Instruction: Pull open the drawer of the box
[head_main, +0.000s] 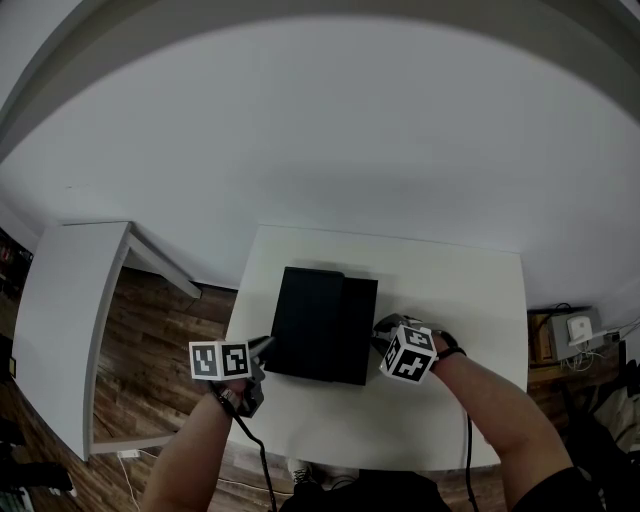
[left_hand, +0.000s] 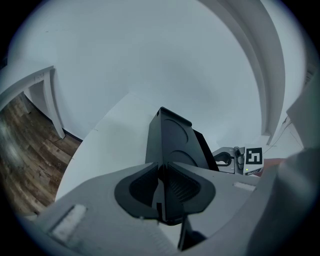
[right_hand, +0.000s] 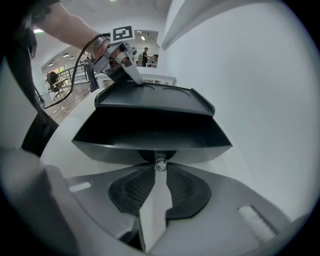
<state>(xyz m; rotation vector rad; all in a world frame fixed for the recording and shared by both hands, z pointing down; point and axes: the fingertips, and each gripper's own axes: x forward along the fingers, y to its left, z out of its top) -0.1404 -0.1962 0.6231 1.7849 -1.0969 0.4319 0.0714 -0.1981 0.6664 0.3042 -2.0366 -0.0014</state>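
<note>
A black box (head_main: 310, 320) lies on the white table (head_main: 450, 290), its drawer (head_main: 364, 330) slid out toward the right. In the right gripper view the open, empty drawer (right_hand: 150, 132) faces me under the box's top (right_hand: 150, 97). My right gripper (right_hand: 160, 168) is shut on the small shiny drawer knob (right_hand: 160, 163), and stands at the drawer's right side (head_main: 381, 336). My left gripper (head_main: 264, 348) sits at the box's left edge. Its jaws (left_hand: 162, 167) are shut, tips against the box (left_hand: 172, 137), and rest on the far rim (right_hand: 135, 79).
A white side table (head_main: 70, 320) stands to the left over wooden floor (head_main: 160, 350). A white wall (head_main: 320, 130) rises behind the table. A small white device with cables (head_main: 577, 328) sits at the far right. My forearms cross the table's near edge.
</note>
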